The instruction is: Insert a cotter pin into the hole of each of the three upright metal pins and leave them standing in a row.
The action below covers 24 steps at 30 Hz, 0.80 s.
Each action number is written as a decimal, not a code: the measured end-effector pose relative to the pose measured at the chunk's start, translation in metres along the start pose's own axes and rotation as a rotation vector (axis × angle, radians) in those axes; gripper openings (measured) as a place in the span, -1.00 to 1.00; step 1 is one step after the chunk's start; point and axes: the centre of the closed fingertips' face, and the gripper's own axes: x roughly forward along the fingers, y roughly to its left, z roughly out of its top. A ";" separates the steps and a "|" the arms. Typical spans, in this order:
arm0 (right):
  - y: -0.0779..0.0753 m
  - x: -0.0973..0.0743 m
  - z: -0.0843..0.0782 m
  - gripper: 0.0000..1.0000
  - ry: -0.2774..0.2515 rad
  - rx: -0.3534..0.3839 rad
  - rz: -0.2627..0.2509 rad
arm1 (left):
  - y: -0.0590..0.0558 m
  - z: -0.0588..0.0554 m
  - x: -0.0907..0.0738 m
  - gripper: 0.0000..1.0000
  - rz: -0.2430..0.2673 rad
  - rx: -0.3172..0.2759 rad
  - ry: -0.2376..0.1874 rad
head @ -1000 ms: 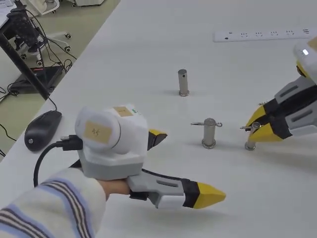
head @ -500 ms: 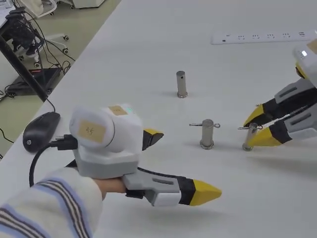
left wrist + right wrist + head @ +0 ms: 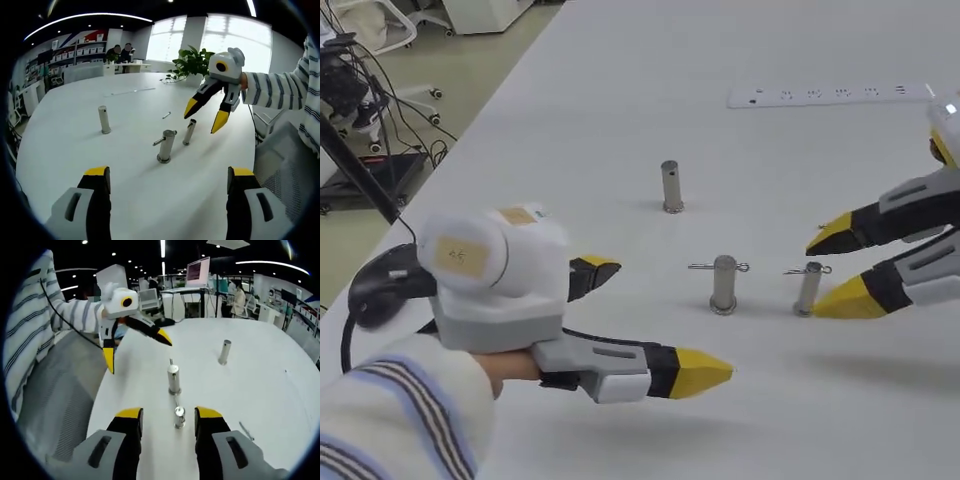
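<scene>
Left gripper (image 3: 670, 320) is wide open, empty. Ahead of it the bare steel upright pin (image 3: 671, 186) has nothing in its hole. The middle steel pin (image 3: 723, 290) and the end steel pin (image 3: 807, 292) at the open right gripper (image 3: 817, 277) tips each hold a wire cotter pin (image 3: 700, 266). Spare cotter pin (image 3: 166, 115) beside that gripper looks light, springy and probably slippery, so I'd pinch its head end.

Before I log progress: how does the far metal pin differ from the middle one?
The far metal pin carries no cotter pin, while the middle pin has a cotter pin through its top. The far metal pin stands alone, set back, whereas the middle pin has another pin close beside it. Both stand upright on the white table.
</scene>
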 end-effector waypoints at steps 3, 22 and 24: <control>0.006 -0.004 0.001 -0.06 -0.008 0.013 -0.025 | 0.006 0.001 -0.004 0.94 0.005 0.002 0.001; 0.034 -0.030 -0.004 0.35 -0.054 0.151 -0.196 | 0.026 -0.001 -0.016 0.87 0.000 0.009 0.019; 0.035 -0.035 -0.007 0.35 -0.065 0.181 -0.233 | 0.030 0.000 -0.017 0.87 0.007 0.008 0.017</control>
